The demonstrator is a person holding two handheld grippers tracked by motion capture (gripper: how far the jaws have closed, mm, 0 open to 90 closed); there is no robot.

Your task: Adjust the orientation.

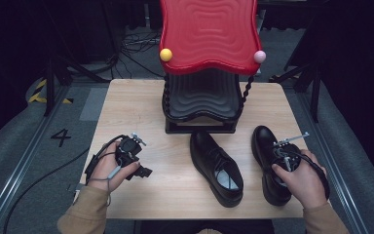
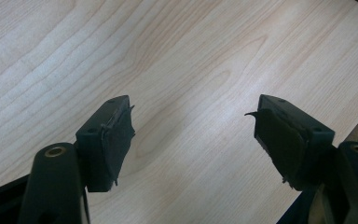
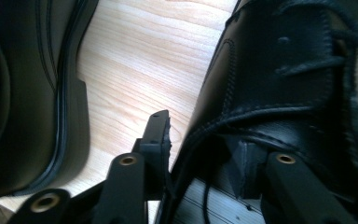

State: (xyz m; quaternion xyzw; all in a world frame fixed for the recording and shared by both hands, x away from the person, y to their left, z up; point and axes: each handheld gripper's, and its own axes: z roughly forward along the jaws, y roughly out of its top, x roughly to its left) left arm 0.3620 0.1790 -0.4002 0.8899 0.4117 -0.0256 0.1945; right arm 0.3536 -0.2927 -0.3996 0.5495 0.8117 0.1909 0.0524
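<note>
Two black shoes are being seen on the wooden bench point(image 1: 141, 105). The right shoe point(image 1: 265, 146) is lying near the right edge of the bench, toe pointing away. The right gripper point(image 1: 286, 157) is being held over its opening by the right hand point(image 1: 299, 180). In the right gripper view, one jaw is being kept inside the shoe and the other jaw is being kept outside, with the shoe's side wall point(image 3: 205, 140) standing between them. The jaws are partly open, and it cannot be told if the wall is being squeezed. A lace point(image 3: 335, 60) is being seen across the top of the shoe.

The left shoe point(image 1: 217, 168) is lying in the middle of the bench, just beside the right shoe but not touching it. Its pale inside point(image 1: 228, 179) is being shown, and nothing is being kept in it.

The left gripper point(image 1: 135, 163) is being held by the left hand point(image 1: 108, 168) near the left side of the bench, well apart from both shoes. Its jaws are being held wide open, with just bare wood showing between them.

A shoe rack point(image 1: 202, 100) is standing at the back of the bench. Its red top shelf point(image 1: 209, 34) and its black lower shelf point(image 1: 202, 90) are being kept bare.
</note>
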